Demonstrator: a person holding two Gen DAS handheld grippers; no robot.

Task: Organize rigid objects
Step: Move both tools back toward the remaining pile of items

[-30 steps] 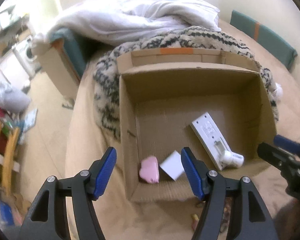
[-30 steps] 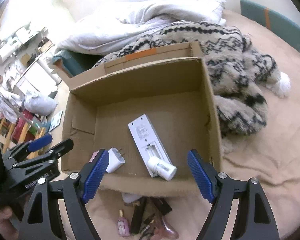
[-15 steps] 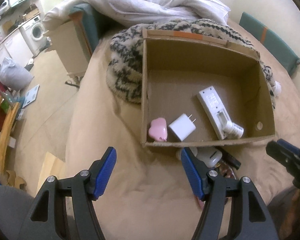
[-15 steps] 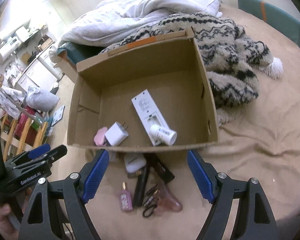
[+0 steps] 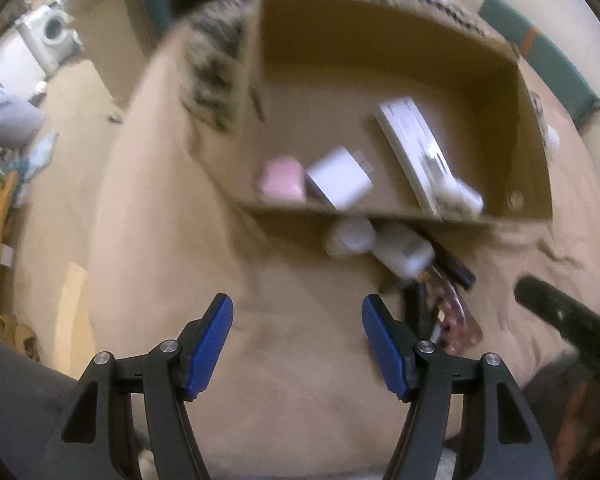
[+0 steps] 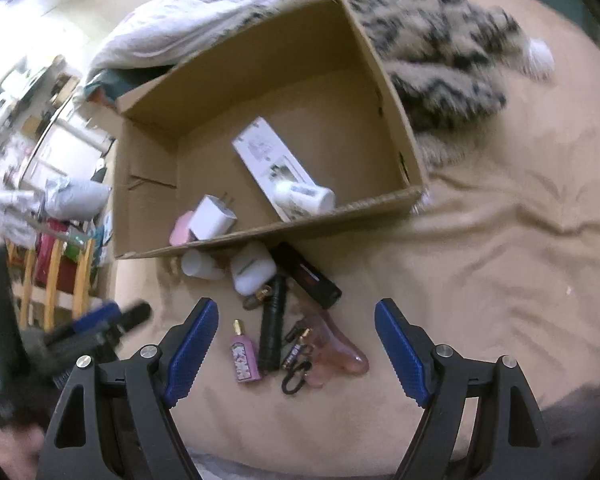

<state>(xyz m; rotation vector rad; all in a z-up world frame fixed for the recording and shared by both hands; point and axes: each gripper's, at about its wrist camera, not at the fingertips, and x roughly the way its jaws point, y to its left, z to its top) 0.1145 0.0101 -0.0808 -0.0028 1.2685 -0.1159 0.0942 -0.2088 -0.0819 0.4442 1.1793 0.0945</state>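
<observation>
Landmark: a cardboard box is set on the bed; all places are given from it.
In the box: a pink case, a white charger, a long white remote and a small white bottle are seen against the near wall.
Left outside: a cluster is laid just in front of the near wall – a white cup, a white earbud case, a black bar, a black torch, a pink perfume, a clear pink piece and a small dark clip.
Right tongs: held apart and empty; the cluster is framed between the pads, perfume and torch nearest.
Left tongs: held apart and empty over bare bed, left of the cluster; this view is blurred.
Step judged: one item from the cluster is to be picked and placed in the box.
Doing it well: one outlying item should be singled out, the perfume probably; the pads should be closed across its narrow sides, the torch beside it left undisturbed, and the lift taken clear of the box wall before release.
</observation>
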